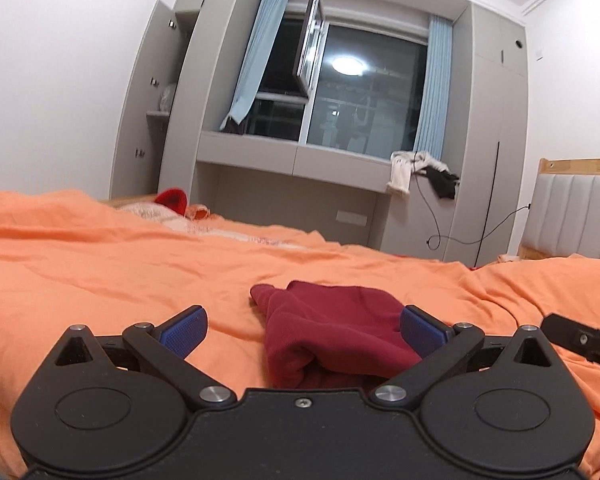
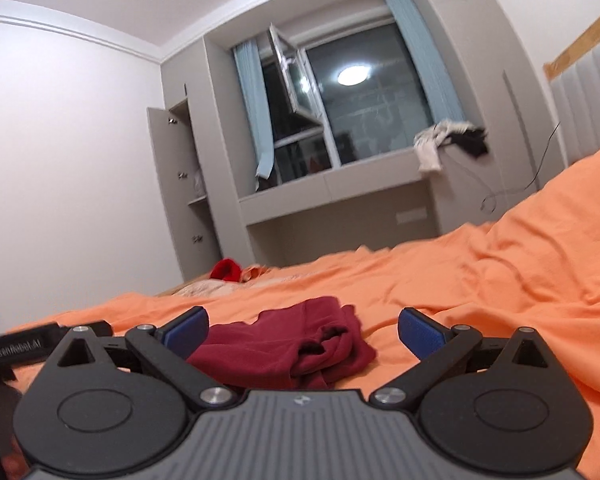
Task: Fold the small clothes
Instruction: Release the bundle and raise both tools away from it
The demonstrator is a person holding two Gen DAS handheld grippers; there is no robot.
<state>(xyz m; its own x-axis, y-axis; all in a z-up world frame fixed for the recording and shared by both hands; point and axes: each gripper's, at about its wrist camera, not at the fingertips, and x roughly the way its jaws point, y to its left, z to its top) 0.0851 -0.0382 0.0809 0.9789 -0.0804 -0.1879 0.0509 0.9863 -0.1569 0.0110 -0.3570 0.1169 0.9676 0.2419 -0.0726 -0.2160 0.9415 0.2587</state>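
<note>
**Red cloth on the orange bed, both tongs wide open**

A small dark red cloth (image 1: 332, 332) lies bunched up on the orange bed cover (image 1: 100, 272). It is partly folded over, with one little point sticking out to the left side in the left wrist view.

The left gripper (image 1: 302, 330) has its two blue fingers spread wide apart. It holds nothing. The cloth sits between the fingers, and its edge looks like it touches the right blue finger, but that is hard to tell from here.

The right gripper (image 2: 303, 330) is spread wide too, and it holds nothing. In its view the red cloth (image 2: 288, 348) lies close to its left blue finger, with bare orange cover by the other finger.

Far back on the bed is a bright red thing (image 1: 172, 199). Some white and black clothes (image 1: 420, 170) hang over the grey ledge under the window (image 1: 364, 92).
</note>
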